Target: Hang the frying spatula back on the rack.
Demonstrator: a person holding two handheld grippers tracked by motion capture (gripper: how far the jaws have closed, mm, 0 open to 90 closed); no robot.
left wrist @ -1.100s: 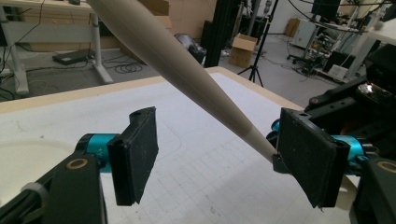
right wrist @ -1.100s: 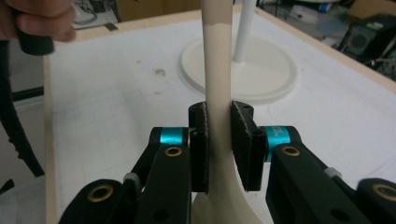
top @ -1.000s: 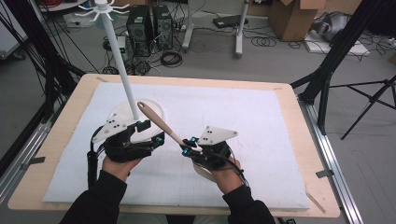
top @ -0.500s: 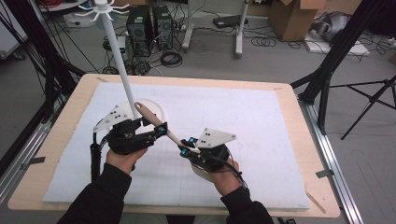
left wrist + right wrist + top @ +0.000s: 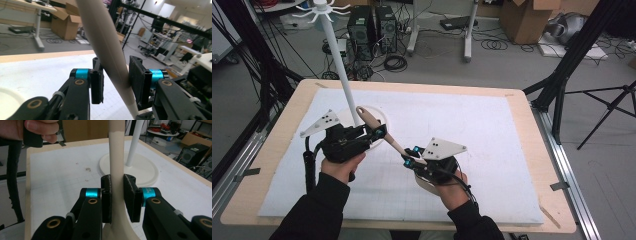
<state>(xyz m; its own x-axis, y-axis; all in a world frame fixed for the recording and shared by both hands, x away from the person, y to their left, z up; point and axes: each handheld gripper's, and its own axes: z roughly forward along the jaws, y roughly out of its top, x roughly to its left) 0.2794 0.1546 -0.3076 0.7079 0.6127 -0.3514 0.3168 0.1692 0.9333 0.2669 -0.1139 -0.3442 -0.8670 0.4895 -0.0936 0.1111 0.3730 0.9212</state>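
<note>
Beige utensil handle spans between your grippers above white mat. Right gripper pinches its lower end; left gripper brackets upper part, contact unclear. Both forearms low, near stand base.

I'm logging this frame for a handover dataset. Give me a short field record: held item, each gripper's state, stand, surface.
held item: long cream utensil, lifted off the table, spanning both grippers
right gripper: shut on the utensil near its wide end
left gripper: jaws around the handle, one pad touching, a gap at the other
stand: white hook stand, round base behind the left gripper
surface: white mat on a wooden table
</note>
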